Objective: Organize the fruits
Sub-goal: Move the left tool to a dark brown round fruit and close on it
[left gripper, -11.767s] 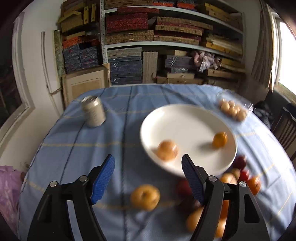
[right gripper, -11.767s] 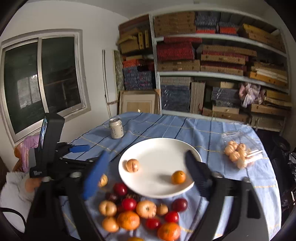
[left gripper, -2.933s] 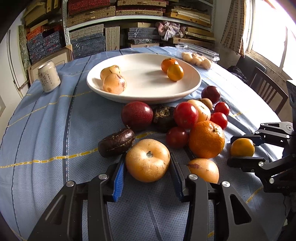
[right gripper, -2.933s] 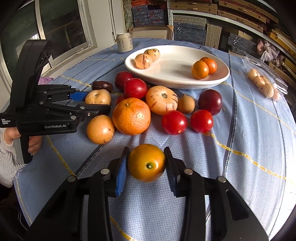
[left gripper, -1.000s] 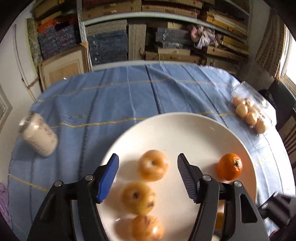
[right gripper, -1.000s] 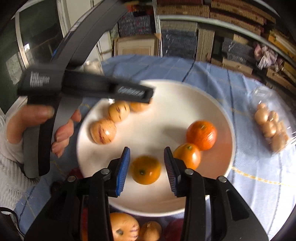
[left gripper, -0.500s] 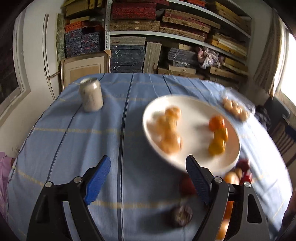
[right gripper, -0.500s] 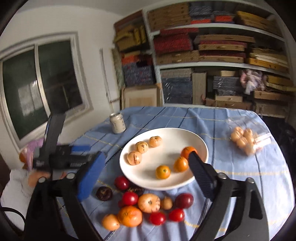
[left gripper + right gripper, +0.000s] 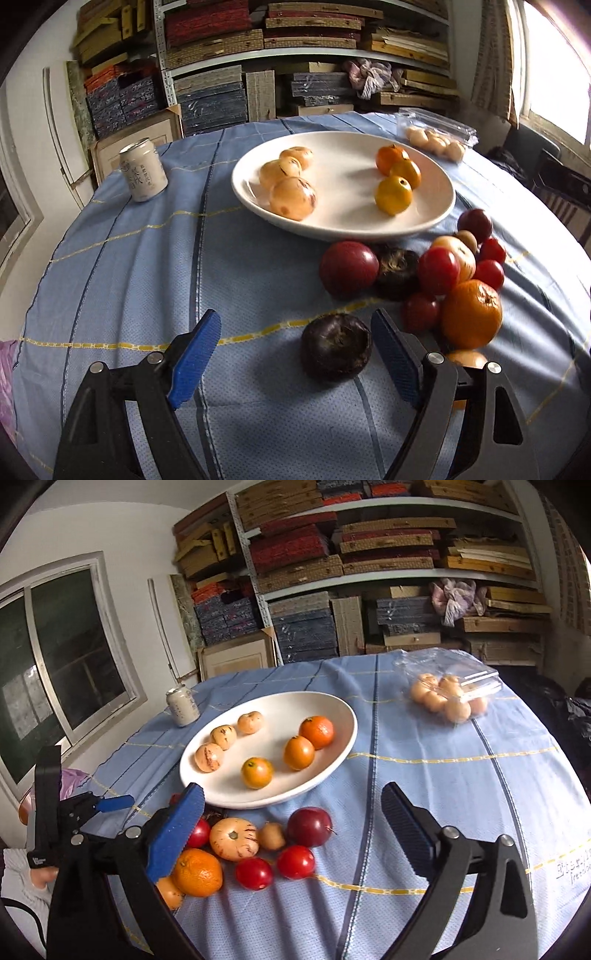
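A white plate [image 9: 343, 177] [image 9: 343, 746] holds three pale peach fruits on its left and three orange fruits on its right. Loose fruit lies on the blue cloth in front of it: a big orange [image 9: 471, 314] [image 9: 197, 871], red tomatoes [image 9: 295, 860], a dark red plum [image 9: 349, 267]. My left gripper [image 9: 291, 325] is open low over the cloth. A dark brown fruit [image 9: 336, 350] lies between its jaws, close to the right pad, not squeezed. My right gripper [image 9: 291, 797] hovers above the loose fruit, its jaws opening with nothing between them.
A pale drink can [image 9: 143, 170] [image 9: 182, 701] stands left of the plate. A clear pack of small pale fruits [image 9: 436, 142] [image 9: 447, 698] lies at the back right. Stacked shelves fill the wall behind. A chair [image 9: 561, 195] stands at the right.
Both grippers have pulled back from over the plate. The right one has left its orange fruit on the plate and spread wide. The left one has come down around the dark fruit.
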`<state>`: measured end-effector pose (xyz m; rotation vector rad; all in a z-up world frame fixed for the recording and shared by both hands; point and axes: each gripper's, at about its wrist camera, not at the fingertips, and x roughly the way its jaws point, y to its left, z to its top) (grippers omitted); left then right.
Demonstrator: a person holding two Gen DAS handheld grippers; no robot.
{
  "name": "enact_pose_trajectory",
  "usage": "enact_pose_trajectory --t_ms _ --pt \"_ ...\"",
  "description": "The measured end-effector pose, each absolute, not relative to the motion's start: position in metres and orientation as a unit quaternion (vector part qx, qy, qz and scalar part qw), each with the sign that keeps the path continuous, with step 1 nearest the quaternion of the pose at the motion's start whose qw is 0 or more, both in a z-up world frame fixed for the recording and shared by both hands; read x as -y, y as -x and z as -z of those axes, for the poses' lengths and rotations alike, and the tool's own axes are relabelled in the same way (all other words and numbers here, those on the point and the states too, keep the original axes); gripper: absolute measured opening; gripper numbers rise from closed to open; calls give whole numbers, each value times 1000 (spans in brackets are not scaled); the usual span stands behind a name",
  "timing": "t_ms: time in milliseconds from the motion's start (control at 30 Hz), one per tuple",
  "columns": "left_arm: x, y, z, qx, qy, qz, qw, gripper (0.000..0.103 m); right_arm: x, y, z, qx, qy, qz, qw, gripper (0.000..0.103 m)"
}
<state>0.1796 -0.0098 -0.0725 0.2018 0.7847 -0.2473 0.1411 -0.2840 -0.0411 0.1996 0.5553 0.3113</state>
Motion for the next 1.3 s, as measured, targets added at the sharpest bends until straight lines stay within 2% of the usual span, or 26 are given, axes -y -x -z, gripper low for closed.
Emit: enact_pose_trajectory --t_ms 633,800,967,1033,1300 --pt "-3 -186 79 -386 -123 64 912 88 277 -147 48 -298 -96 -150 938 96" --pt "1 -178 76 -383 -108 118 910 85 276 -148 49 -303 -93 -155 936 96" --pt "8 -174 76 -378 -110 140 909 71 272 -149 50 -309 -83 -161 934 96" --pt "5 -177 77 -383 -97 142 907 55 271 -149 51 -311 -81 -161 933 96" --pt "7 -178 80 -393 -103 138 903 53 264 -147 53 -325 -61 -175 927 96"
